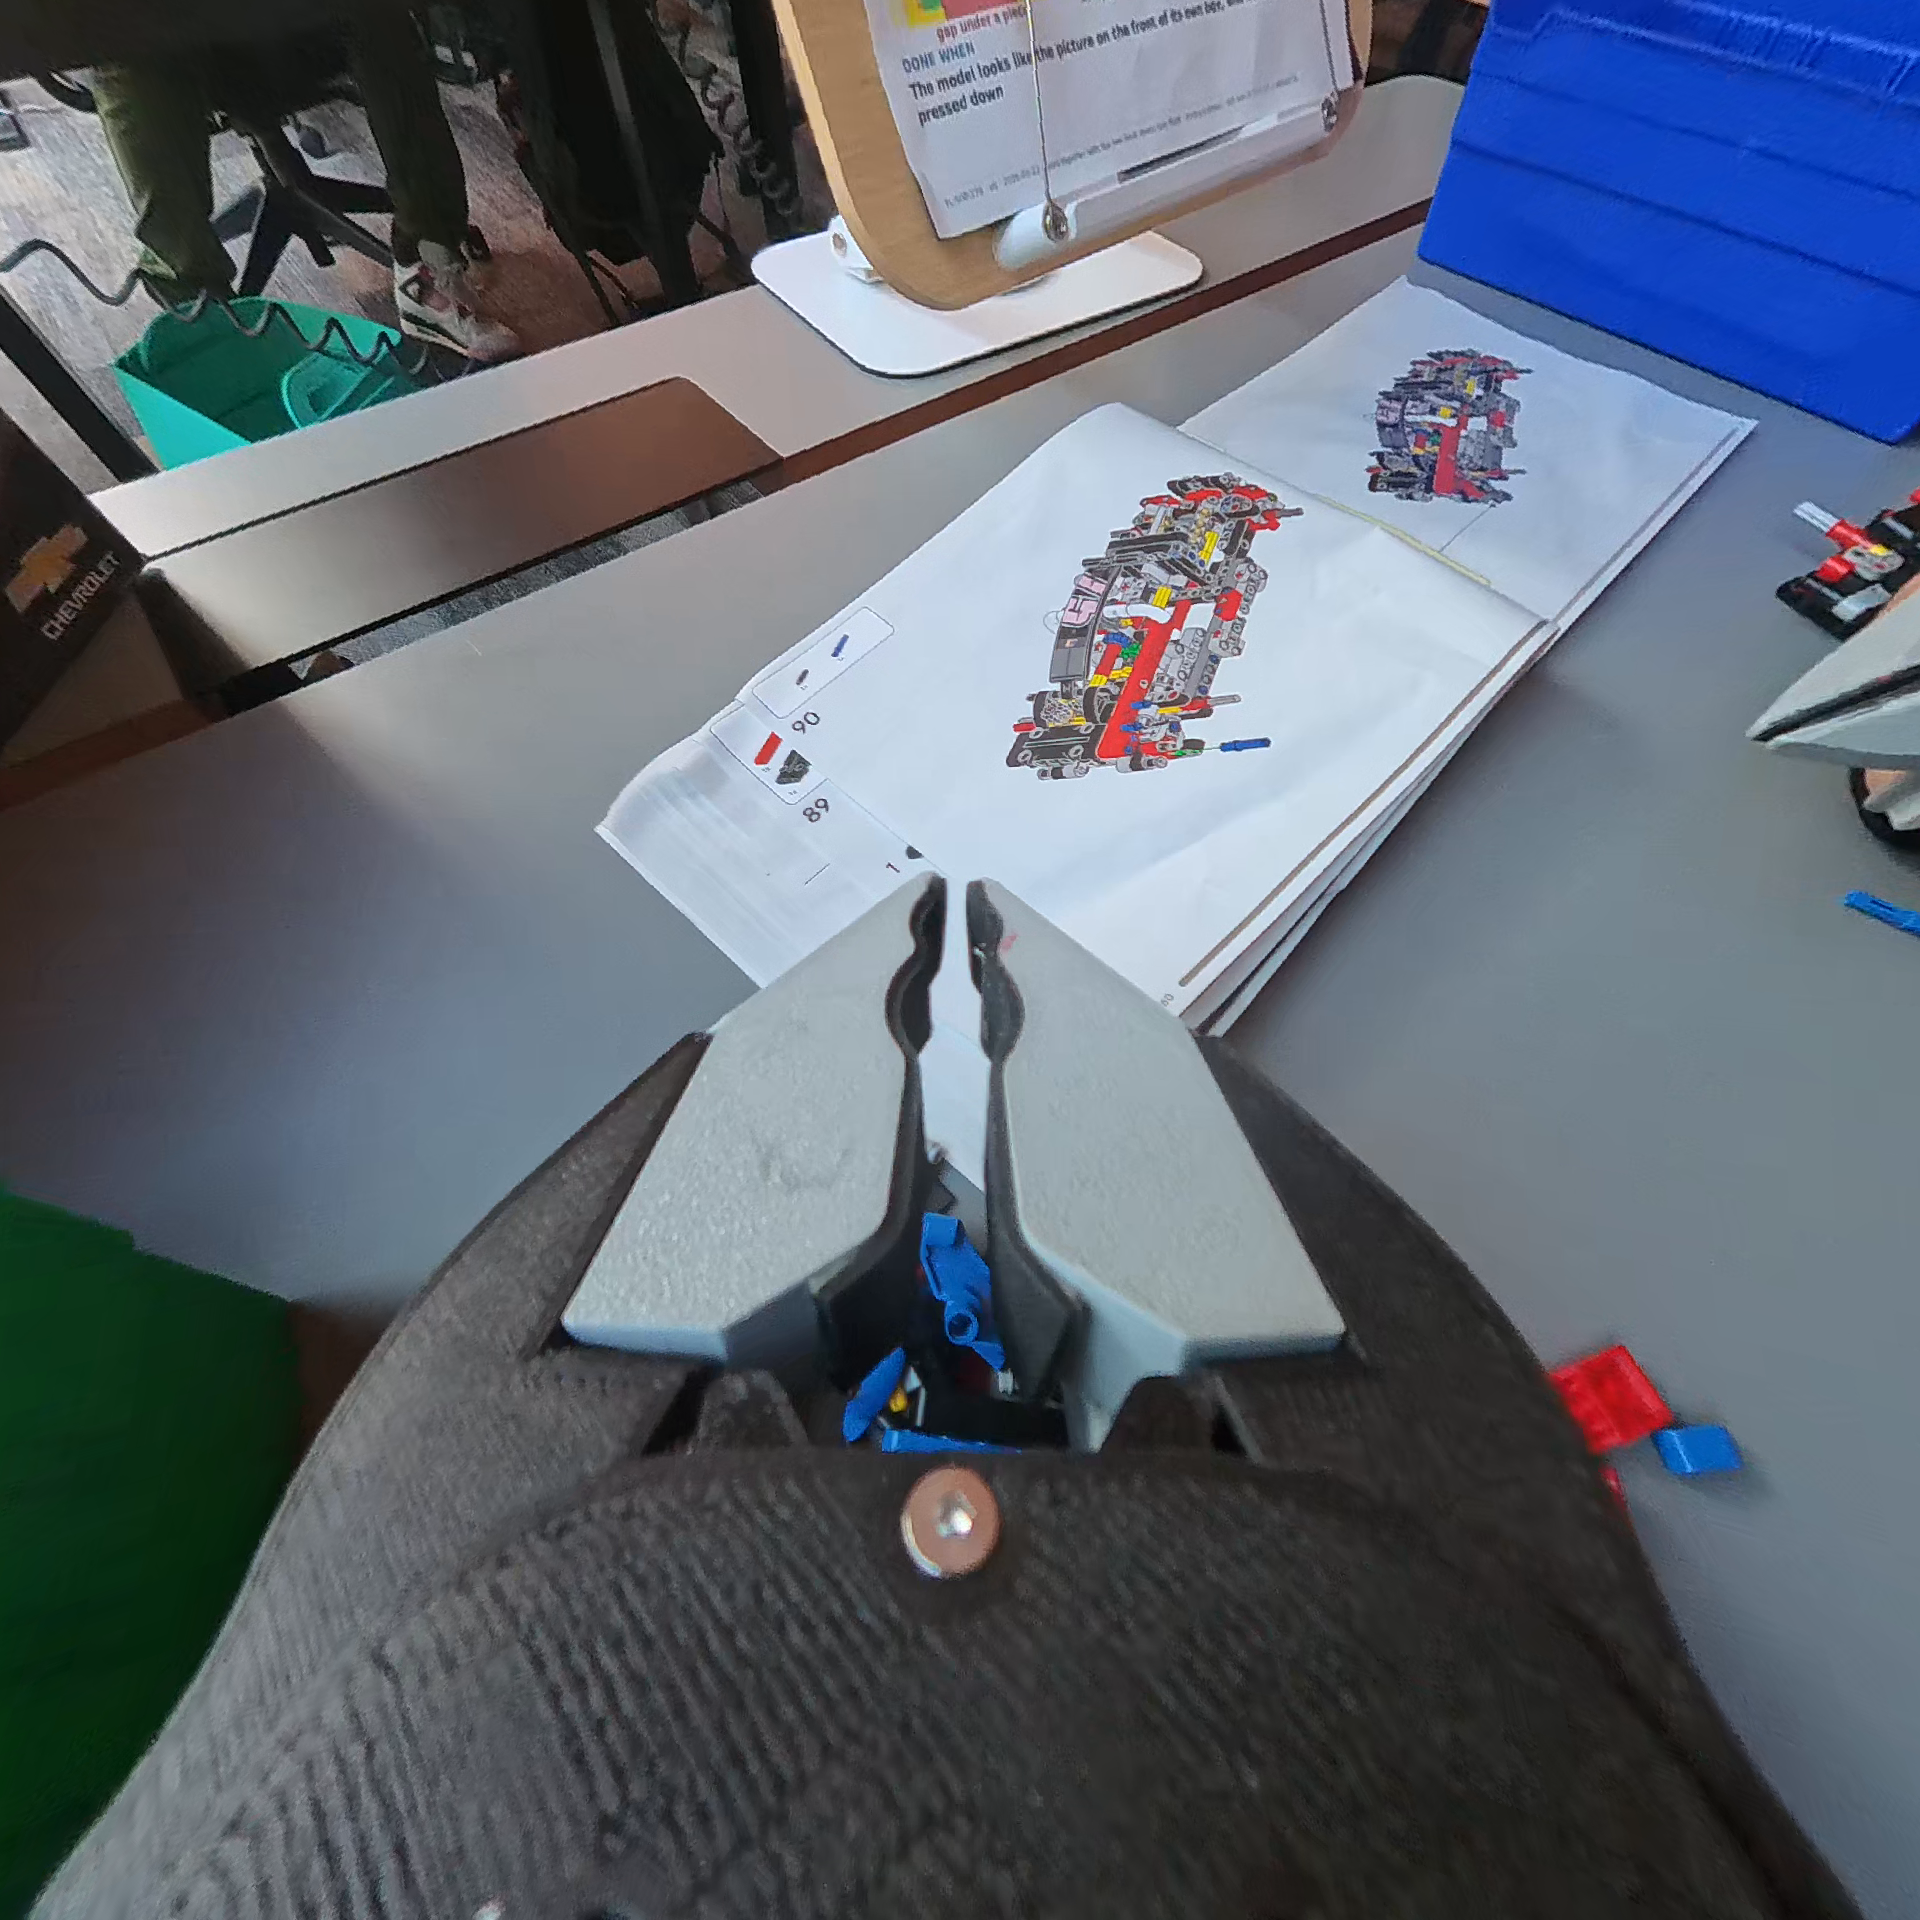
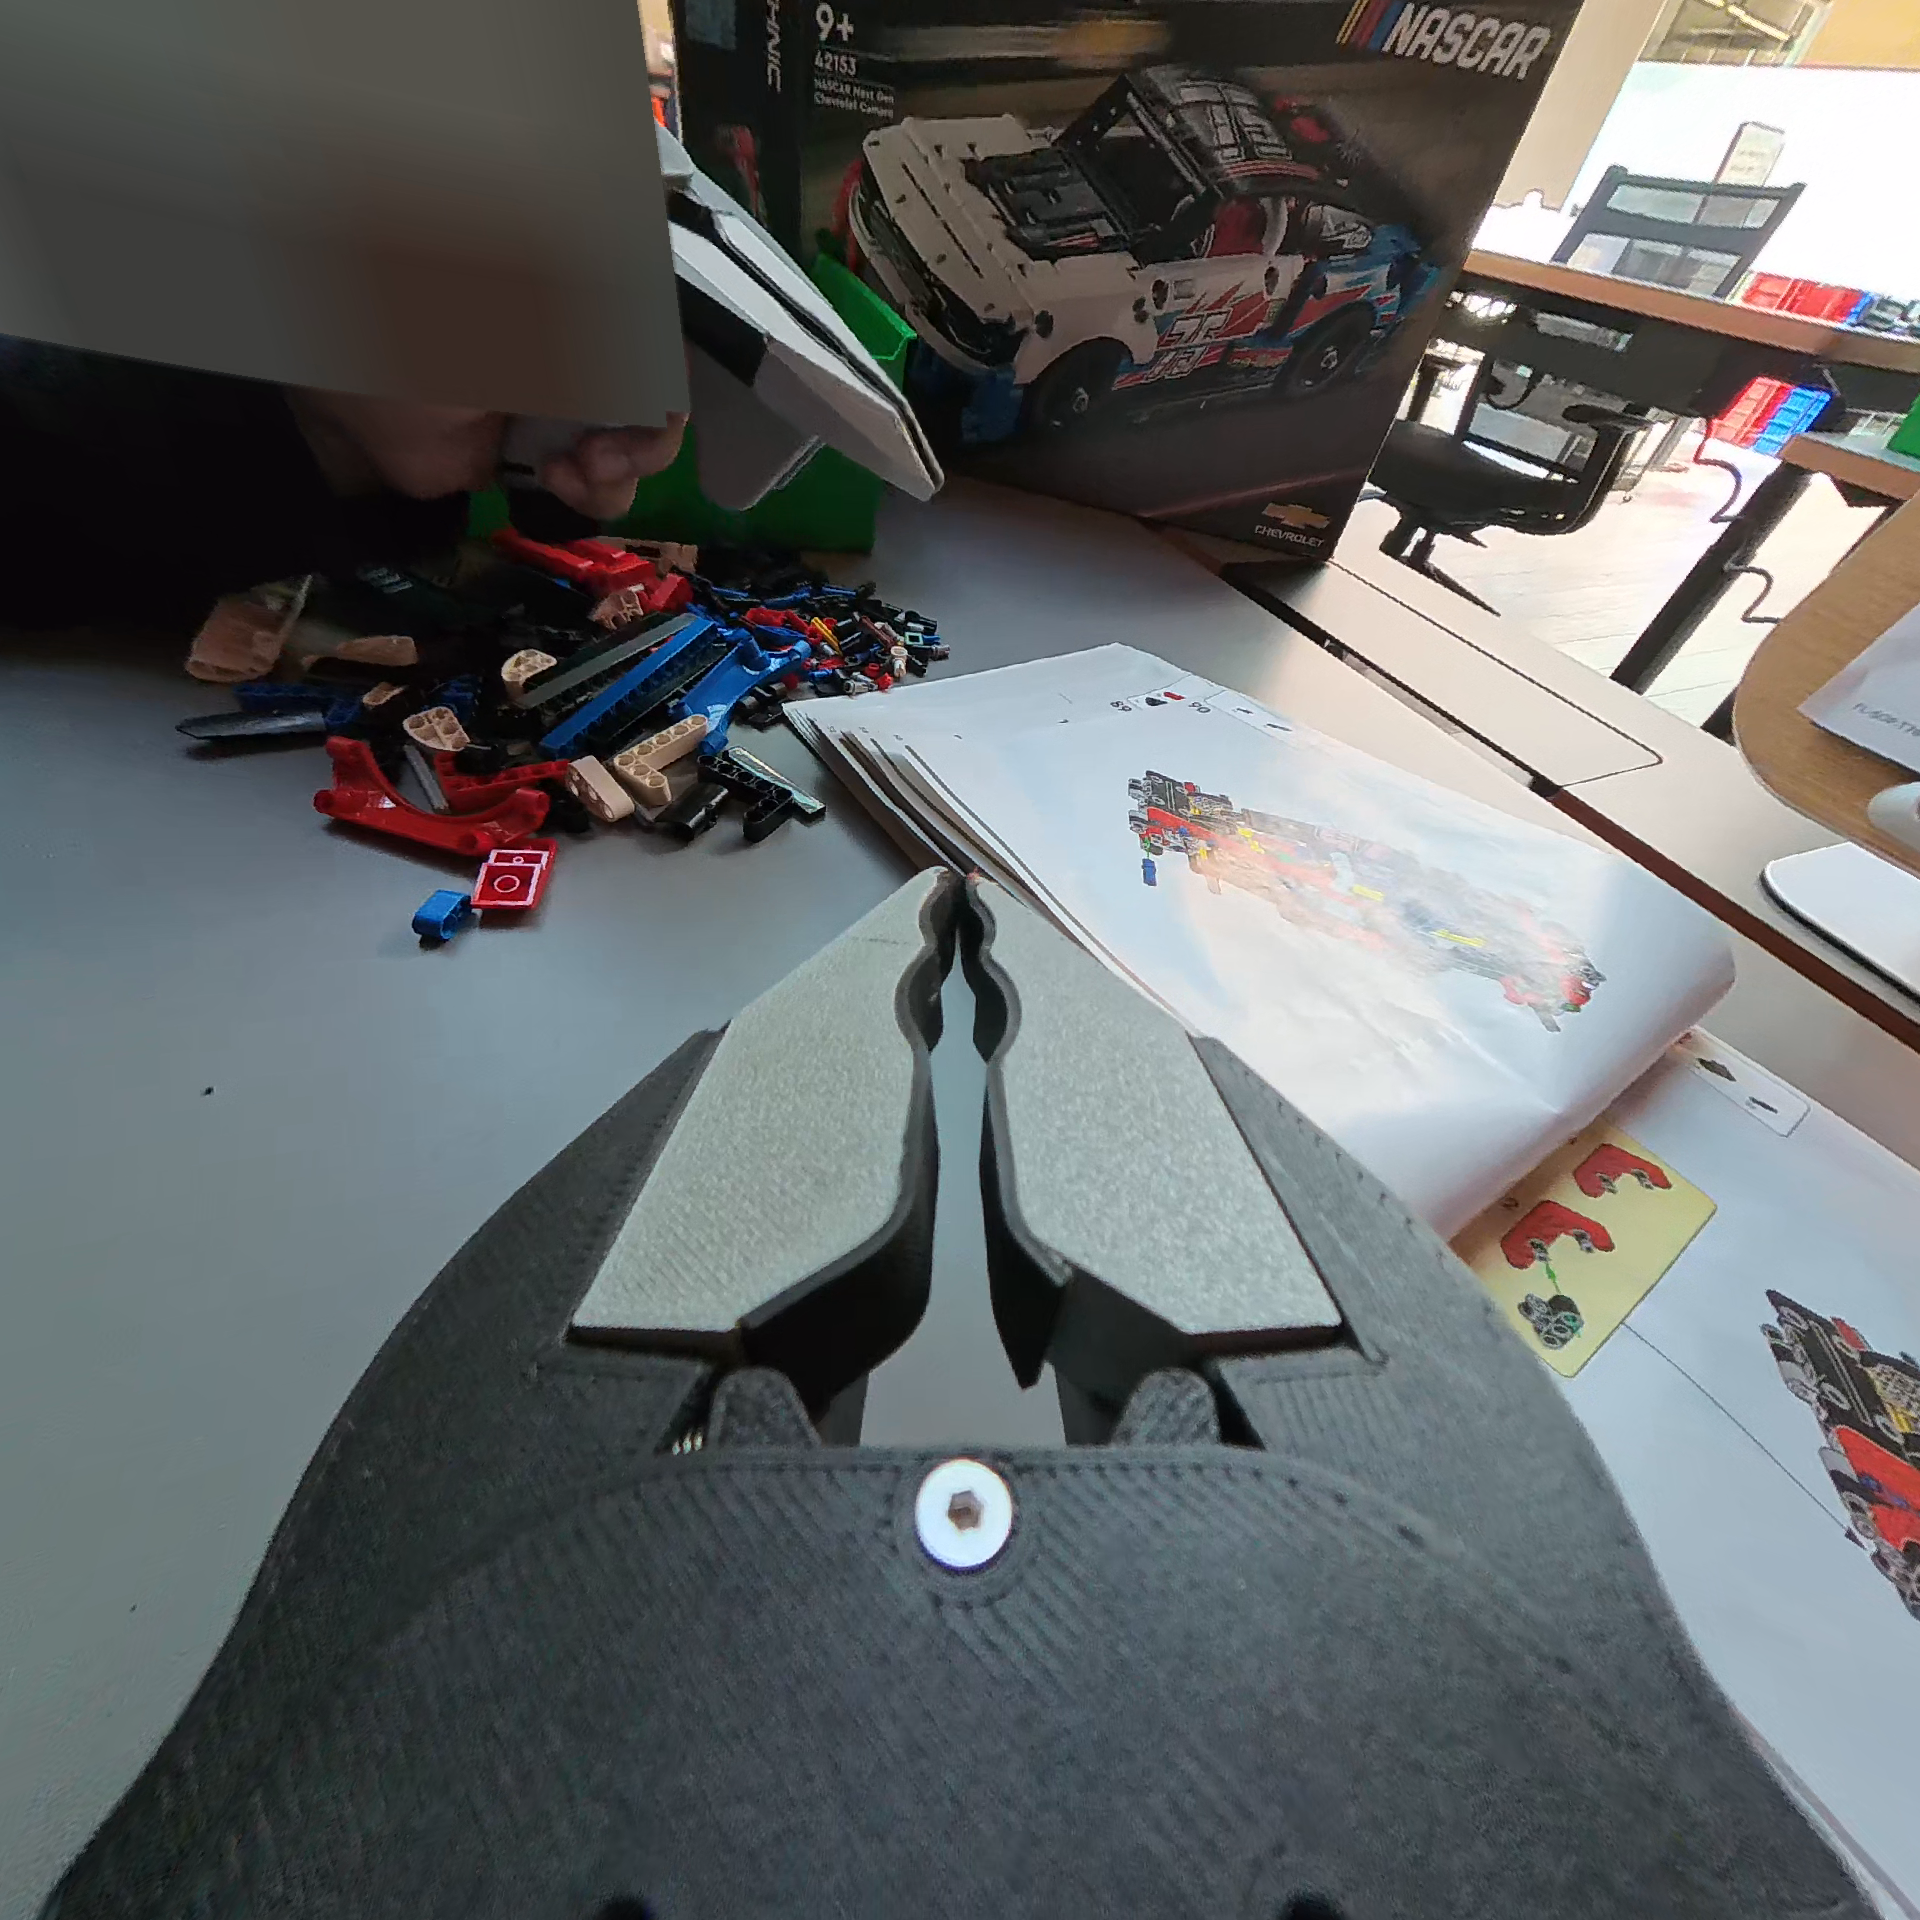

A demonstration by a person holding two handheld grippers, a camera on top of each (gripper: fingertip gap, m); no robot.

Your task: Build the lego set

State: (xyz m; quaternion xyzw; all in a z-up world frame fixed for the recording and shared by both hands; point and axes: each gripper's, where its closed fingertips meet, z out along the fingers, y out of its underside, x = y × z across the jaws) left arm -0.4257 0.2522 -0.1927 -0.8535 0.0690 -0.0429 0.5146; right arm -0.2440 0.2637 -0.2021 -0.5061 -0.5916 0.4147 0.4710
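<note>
My left gripper (image 1: 956, 888) hovers over the near left corner of an open instruction booklet (image 1: 1195, 810). Its fingertips stand a thin slit apart with nothing between them. It also shows in the right wrist view (image 2: 914, 473), raised above the table in front of a green bin (image 2: 821, 509). My right gripper (image 2: 958, 881) is shut with its tips touching and nothing in them, just off the booklet's (image 2: 1299, 935) edge. It shows at the far right of the left wrist view (image 1: 1766, 727), apart from the booklet. A pile of building pieces (image 2: 582, 717) lies on the grey table (image 2: 260, 1143).
A red tile (image 2: 509, 881) and small blue piece (image 2: 442, 914) lie near the pile. A toy-car box (image 2: 1143, 260) stands behind. A blue bin (image 1: 1683, 208), a paper stand (image 1: 1039, 156), a part-built model (image 1: 1849, 566) and a blue pin (image 1: 1881, 914) are around. It is some 15 cm from my right tips to the red tile (image 2: 509, 881).
</note>
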